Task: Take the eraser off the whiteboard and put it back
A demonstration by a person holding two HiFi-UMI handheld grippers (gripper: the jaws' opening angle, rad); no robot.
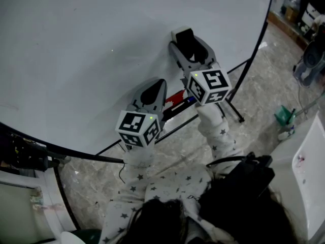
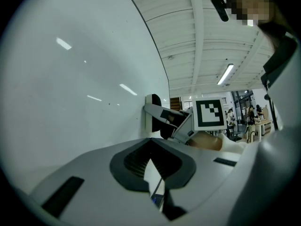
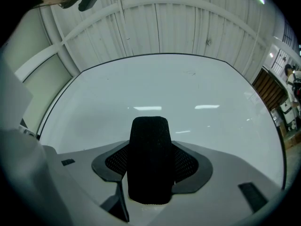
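right gripper (image 1: pixel 189 47): pinching the eraser (image 3: pixel 149 149) by its sides, upper middle of frame, against the whiteboard (image 1: pixel 101 60), so it can pull straight off | left gripper (image 1: pixel 151 93): pressed together, empty, hanging below-left, out of the way I guess

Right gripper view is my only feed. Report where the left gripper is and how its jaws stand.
Observer: The left gripper points at the whiteboard, lower on it than the right gripper. Its jaws are together, with nothing between them.
Operator: Say what lies near it.
Observer: Beside its tip, at the board's lower edge, lie what look like a red marker and a blue marker.
Operator: Check the eraser from the side.
Observer: In the left gripper view the eraser has its pale back flat on the board.
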